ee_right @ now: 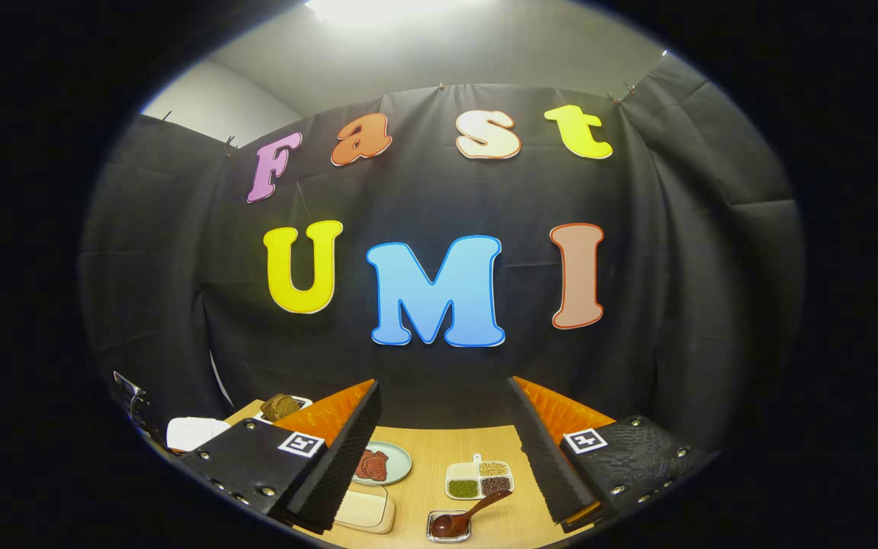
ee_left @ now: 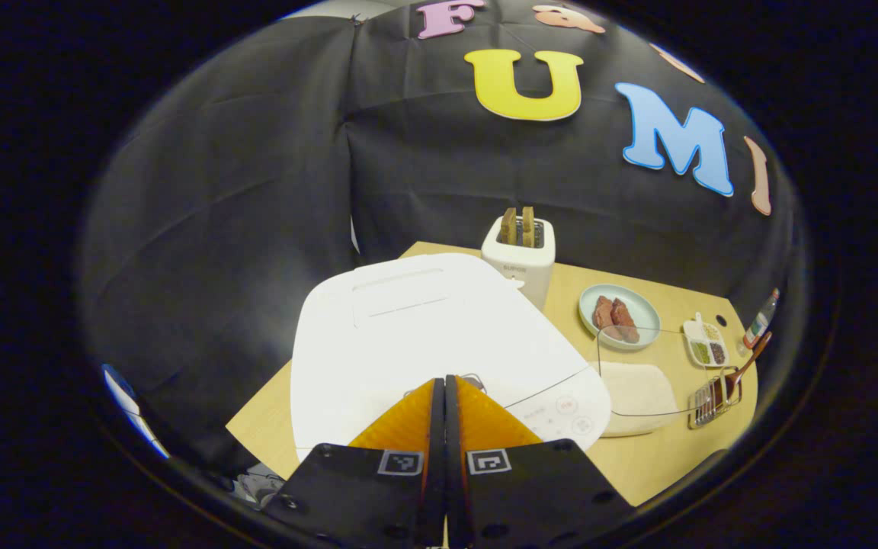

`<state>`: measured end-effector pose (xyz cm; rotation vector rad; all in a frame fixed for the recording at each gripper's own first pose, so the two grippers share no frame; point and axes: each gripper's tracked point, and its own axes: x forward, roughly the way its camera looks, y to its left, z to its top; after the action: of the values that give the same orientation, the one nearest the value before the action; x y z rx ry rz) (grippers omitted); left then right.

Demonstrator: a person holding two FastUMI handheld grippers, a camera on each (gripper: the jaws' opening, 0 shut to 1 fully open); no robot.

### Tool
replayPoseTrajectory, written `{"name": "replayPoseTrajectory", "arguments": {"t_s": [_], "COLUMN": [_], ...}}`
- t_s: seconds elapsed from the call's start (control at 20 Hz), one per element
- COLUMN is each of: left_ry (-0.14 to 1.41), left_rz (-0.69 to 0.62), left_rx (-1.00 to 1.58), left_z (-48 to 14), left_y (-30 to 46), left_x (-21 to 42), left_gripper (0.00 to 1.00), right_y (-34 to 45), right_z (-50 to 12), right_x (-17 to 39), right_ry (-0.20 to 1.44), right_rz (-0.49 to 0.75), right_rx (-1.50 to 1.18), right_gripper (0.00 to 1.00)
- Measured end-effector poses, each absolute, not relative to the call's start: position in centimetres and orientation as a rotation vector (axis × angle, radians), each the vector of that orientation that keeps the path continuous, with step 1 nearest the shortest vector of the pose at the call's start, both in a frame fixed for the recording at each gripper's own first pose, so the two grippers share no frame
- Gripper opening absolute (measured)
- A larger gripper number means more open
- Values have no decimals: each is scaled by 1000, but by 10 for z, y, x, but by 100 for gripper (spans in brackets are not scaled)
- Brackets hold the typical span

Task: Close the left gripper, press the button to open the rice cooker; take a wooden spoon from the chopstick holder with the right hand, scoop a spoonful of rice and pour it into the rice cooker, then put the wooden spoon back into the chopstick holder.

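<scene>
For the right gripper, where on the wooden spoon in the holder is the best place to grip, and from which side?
Probably the upper handle of the wooden spoon: it leans up out of the chopstick holder, bowl down. The open right gripper could descend from above, fingers straddling the handle.

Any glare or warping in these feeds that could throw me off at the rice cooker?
Left gripper view: the rice cooker lid is blown out white by overhead light, its detail washed away, and the table edge bows. Right gripper view: a bright ceiling light glares at the top, while the wooden spoon stays sharp.
</scene>
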<state>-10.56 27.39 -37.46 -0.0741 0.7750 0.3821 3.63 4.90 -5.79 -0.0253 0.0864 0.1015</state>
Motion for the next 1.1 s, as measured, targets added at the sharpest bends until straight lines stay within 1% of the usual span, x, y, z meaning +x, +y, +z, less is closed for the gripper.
{"name": "replayPoseTrajectory", "arguments": {"t_s": [0.1, 0.2, 0.25, 0.3, 0.4, 0.5, 0.65, 0.7, 0.75, 0.8, 0.9, 0.95, 1.0, 1.05, 1.1], "left_ry": [814, 836, 849, 840, 818, 722, 504, 445, 403, 375, 328, 295, 261, 233, 220], "left_rz": [354, 317, 299, 290, 288, 317, 376, 382, 399, 410, 400, 387, 382, 370, 352], "left_rx": [-160, -193, -182, -156, -92, -49, -40, -43, -28, -1, 42, 56, 74, 91, 99], "left_z": [-374, -375, -377, -374, -364, -333, -255, -232, -212, -202, -184, -173, -162, -151, -145], "left_y": [274, 275, 274, 275, 277, 283, 292, 293, 294, 294, 282, 272, 265, 255, 244], "left_x": [-105, -105, -104, -102, -99, -90, -68, -61, -61, -59, -52, -49, -48, -46, -43], "left_gripper": [7, 7, 13, 7, 7, 7, 8, 12, 25, 34, 47, 65, 80, 100, 100], "right_y": [49, 47, 45, 44, 42, 33, 24, 20, 18, 17, 14, 13, 11, 10, 9], "right_z": [-56, -54, -54, -53, -53, -49, -48, -49, -51, -53, -56, -56, -56, -59, -61], "right_x": [33, 29, 29, 28, 26, 25, 24, 24, 25, 27, 28, 28, 29, 30, 31], "right_ry": [85, 79, 76, 74, 76, 64, 63, 63, 67, 73, 78, 74, 73, 75, 80], "right_rz": [109, 114, 113, 113, 113, 100, 86, 81, 77, 75, 71, 71, 71, 71, 68], "right_rx": [-13, -5, 1, 11, 22, 14, 15, 12, 9, 8, 11, 14, 13, 8, 3], "right_gripper": [98, 98, 98, 98, 98, 99, 98, 98, 98, 98, 98, 98, 98, 98, 98]}}
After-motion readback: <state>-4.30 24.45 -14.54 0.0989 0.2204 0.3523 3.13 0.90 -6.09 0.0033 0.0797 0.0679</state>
